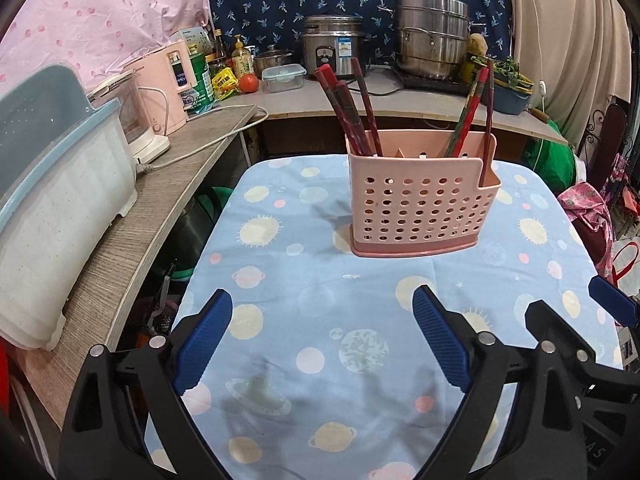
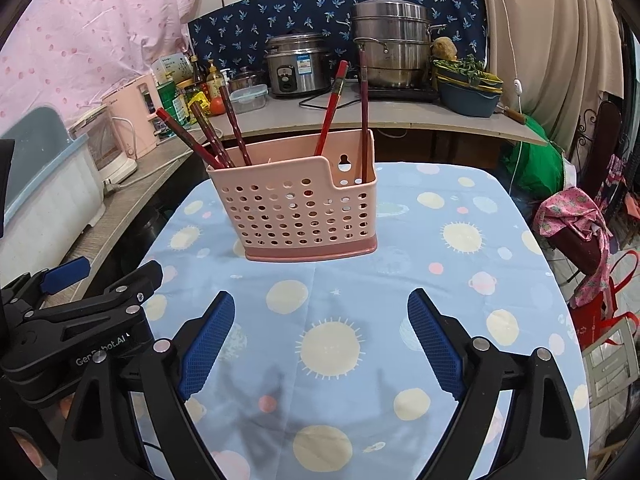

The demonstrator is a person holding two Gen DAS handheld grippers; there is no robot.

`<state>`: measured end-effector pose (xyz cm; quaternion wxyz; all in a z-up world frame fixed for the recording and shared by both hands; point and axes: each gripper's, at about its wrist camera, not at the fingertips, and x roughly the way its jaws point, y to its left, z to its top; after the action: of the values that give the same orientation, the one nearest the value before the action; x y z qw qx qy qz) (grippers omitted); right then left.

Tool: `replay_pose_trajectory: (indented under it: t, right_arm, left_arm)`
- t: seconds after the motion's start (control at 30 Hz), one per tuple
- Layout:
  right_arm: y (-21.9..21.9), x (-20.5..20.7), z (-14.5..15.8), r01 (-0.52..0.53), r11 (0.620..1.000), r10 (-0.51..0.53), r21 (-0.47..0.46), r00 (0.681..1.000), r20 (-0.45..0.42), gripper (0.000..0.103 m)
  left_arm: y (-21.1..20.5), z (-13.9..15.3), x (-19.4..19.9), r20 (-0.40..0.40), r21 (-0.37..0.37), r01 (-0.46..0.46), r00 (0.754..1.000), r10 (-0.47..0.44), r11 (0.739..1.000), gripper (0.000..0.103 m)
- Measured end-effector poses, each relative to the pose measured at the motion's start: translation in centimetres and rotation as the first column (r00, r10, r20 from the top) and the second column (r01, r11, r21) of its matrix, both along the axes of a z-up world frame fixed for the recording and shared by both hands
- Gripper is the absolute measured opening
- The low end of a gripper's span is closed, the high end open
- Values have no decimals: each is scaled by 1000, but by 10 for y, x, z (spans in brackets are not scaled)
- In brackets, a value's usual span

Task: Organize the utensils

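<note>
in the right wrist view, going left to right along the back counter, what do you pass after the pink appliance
green bottle → tomato → clear lidded container → rice cooker → stacked steel steamer pot → blue basin with greens

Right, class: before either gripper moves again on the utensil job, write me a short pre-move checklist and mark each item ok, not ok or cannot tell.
1. Left gripper open with nothing between its fingers: ok.
2. Right gripper open with nothing between its fingers: ok.
3. Pink utensil holder standing upright on the blue tablecloth: ok.
4. Red chopsticks inside the holder, grouped at its left and right ends: ok.
5. No loose utensils on the visible cloth between grippers and holder: ok.
6. Whether the chopsticks are sorted into matching pairs: cannot tell.
</note>
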<state>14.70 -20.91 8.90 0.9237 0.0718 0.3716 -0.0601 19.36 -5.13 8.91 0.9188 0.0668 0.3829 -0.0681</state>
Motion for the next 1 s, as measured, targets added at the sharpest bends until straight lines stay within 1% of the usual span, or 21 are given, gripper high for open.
replay_pose_trajectory:
  t: [0.2, 0.33, 1.0]
  right_arm:
    - [0, 2, -2, 5, 1000, -5, -2, 1000, -7, 85]
    - [-1, 3, -4, 14, 1000, -14, -5, 1000, -9, 85]
    - [-10, 7, -10, 37, 999, -37, -7, 999, -19, 85]
  left_arm:
    - [0, -2, 3, -10, 0, -8, 1000, 8, 1000, 90]
    - [2, -3, 4, -7, -3, -13, 1000, 13, 1000, 94]
    - [0, -10, 12, -22, 9, -31, 999, 31, 999, 95]
